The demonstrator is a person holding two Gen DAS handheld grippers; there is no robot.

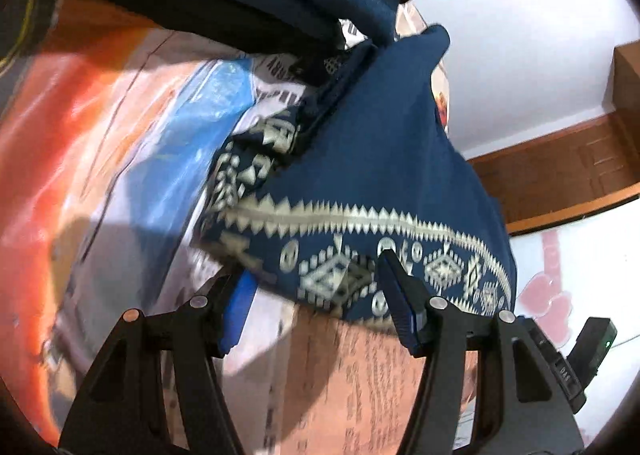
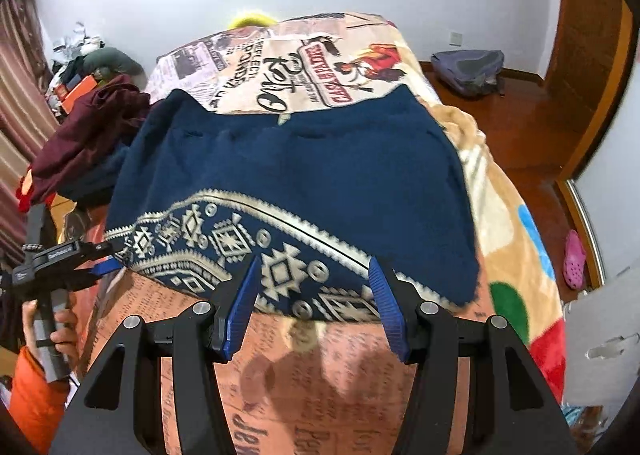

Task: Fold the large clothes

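Sweater (image 2: 296, 175) hem lies between right tongs (image 2: 314, 307), unpinched.

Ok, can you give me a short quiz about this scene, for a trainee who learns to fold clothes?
1. True or false: the right tongs are shut tight on the patterned hem of the blue garment.
2. What lies on the floor beyond the bed? A) a backpack B) a bucket C) a chair
3. What colour is the heap of clothes to the left of the blue garment in the right wrist view?

Key: 1 false, the tongs stand open at the hem; 2 A; 3 maroon.
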